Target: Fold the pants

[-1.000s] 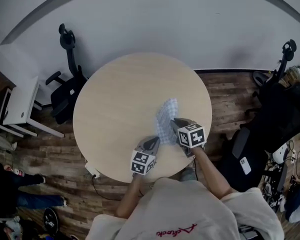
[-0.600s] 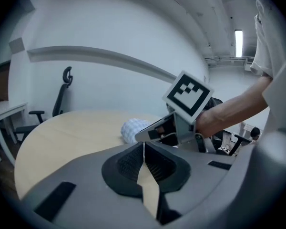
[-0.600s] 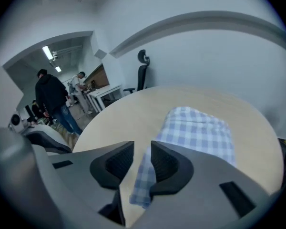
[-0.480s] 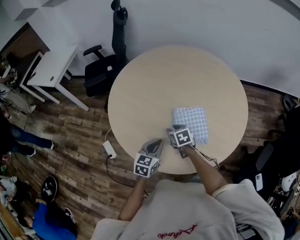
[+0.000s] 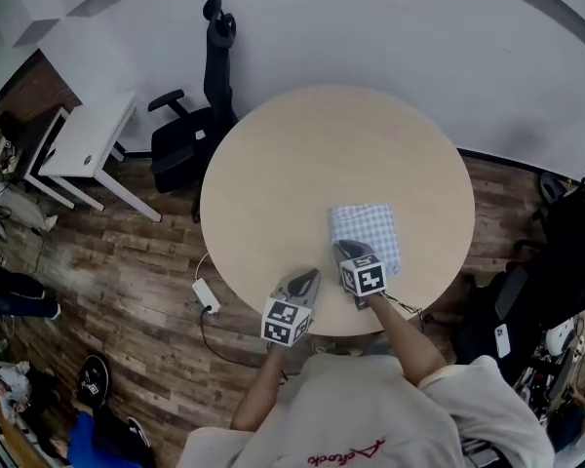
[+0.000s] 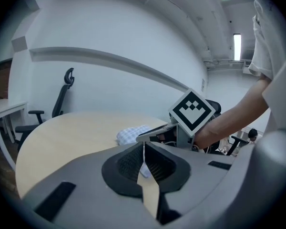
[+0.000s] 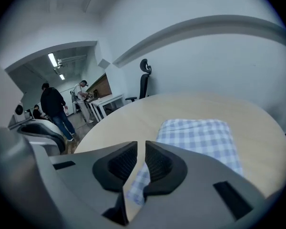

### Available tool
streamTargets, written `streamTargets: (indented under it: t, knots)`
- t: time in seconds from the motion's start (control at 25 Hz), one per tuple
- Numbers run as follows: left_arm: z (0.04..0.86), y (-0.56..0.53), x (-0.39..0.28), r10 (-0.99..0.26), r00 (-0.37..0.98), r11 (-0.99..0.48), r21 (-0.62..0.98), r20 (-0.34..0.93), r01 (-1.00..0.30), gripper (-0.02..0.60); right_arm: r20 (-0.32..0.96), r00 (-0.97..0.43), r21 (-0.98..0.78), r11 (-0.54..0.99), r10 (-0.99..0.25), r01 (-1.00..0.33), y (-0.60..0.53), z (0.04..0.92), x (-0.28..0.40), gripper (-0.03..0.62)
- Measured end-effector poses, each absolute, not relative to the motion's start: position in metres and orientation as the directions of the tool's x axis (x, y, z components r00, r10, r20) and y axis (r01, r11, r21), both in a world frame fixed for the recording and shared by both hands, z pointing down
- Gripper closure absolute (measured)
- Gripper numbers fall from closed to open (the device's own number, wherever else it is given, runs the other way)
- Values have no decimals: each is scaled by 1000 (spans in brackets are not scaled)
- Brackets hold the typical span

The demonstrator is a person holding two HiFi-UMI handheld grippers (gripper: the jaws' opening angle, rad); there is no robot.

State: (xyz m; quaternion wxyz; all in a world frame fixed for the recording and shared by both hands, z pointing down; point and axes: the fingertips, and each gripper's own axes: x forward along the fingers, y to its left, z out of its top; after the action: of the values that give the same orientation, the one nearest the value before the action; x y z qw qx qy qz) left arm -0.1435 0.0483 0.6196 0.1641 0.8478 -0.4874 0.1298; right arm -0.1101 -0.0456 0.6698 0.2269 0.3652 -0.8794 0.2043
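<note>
Brown plank floor [image 5: 127, 252] all around, with a white wall [image 5: 370, 37] on the far side. In the middle, a big round worktop [image 5: 302, 164] of pale wood, bare but for one thing.

Off to the left, a white desk [image 5: 83, 139] and a black office chair [image 5: 183, 146], well apart from the worktop and not in the way. In the right gripper view, two people [image 7: 55, 106] far off by another desk, also out of the way.

On the near right part of the worktop, the pants [image 5: 370, 227]: blue and white checks, folded into a small neat square, lying flat, with nothing on top.

Right gripper [image 5: 347, 250] over the near left corner of the pants, tipped down at the cloth. Jaws just now closing, only a thin crack apart, with nothing pinched between them. Checked cloth right under and past the tips; too hard to tell if touching.

Left gripper [image 5: 306, 278] near the front edge of the worktop, left of the pants and not touching them. Jaws pressed tight together, holding nothing. In the left gripper view, the other gripper's marker cube [image 6: 193, 109] and a bare arm [image 6: 238, 116] in front, hiding part of the pants.

On the floor by the left side of the worktop, a small white plug box [image 5: 206, 296] with a dark cord.
</note>
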Motion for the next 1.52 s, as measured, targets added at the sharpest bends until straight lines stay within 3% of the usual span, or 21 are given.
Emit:
streamTargets:
  t: [0.28,1.0,1.52]
  knots:
    - [615,39,-94,-743,565,-551,151,360,-821,545,446,-638,-150,650,-628,-745,-32,636,-55,565]
    - [614,125,33,-736,545,-546,125,402,-829,545,400,-711,-162,719,-578,-676,103,622,74,565]
    - [619,238,87,-751,523,-527,110,403,-842,545,357,-738,-206,722,-573,-661,205,615,126,565]
